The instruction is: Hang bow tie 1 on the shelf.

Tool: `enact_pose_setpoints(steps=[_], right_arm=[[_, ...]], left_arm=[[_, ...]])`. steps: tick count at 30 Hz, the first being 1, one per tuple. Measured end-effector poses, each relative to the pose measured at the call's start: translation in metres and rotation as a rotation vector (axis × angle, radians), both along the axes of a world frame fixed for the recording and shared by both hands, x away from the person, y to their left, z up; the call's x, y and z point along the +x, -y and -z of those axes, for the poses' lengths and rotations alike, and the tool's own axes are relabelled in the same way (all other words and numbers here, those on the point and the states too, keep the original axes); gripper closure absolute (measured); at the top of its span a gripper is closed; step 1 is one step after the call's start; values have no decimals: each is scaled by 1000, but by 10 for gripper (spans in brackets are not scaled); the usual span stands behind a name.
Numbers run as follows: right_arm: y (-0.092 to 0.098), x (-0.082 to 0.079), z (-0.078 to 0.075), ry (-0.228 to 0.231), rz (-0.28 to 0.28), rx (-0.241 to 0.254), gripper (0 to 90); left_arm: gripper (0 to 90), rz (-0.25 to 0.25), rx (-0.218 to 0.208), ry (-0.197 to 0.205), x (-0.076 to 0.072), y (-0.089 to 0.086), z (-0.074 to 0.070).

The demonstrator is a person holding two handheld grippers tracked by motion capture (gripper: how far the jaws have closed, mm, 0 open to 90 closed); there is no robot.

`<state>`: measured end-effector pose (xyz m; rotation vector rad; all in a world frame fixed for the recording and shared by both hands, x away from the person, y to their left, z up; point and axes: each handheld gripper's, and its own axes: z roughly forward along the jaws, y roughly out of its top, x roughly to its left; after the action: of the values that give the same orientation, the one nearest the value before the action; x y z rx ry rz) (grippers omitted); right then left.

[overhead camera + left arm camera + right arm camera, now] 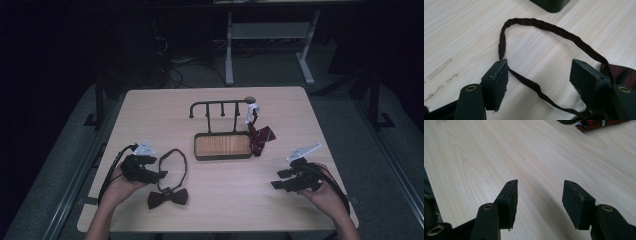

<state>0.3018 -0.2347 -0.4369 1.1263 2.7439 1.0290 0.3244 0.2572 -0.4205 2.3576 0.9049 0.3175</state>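
Note:
A dark brown bow tie (168, 197) lies on the table's front left, its thin strap (176, 156) looped out behind it. My left gripper (161, 175) sits low at the loop's left side. In the left gripper view the gripper (539, 72) is open, and the strap (544, 25) curves around and between its jaws without either pad pressing on it. The bow (624, 72) lies just behind the right jaw. My right gripper (277, 179) hovers over bare wood at the front right. Its jaws (540, 192) stand open with nothing between them.
A black hook rack with a wooden tray base (222, 145) stands mid-table. A red striped tie (260, 137) hangs from its right end below a white tag (252, 109). That tie (599, 123) lies ahead of my right gripper.

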Motion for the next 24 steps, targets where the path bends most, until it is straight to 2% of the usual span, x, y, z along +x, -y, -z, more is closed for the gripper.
enact_pose_setpoints(steps=[7, 12, 17, 20, 24], right_arm=[[2, -4, 2, 23, 7, 8, 461], [1, -8, 6, 30, 16, 6, 460], [2, -11, 4, 51, 24, 22, 461], [2, -12, 5, 51, 32, 24, 463], [2, -14, 6, 47, 27, 29, 471]], left_arm=[[378, -29, 49, -38, 19, 2, 3], [425, -64, 54, -58, 29, 3, 6], [473, -115, 87, -80, 42, 2, 9], [511, -125, 77, -90, 49, 1, 12], [553, -131, 96, -130, 56, 2, 17]])
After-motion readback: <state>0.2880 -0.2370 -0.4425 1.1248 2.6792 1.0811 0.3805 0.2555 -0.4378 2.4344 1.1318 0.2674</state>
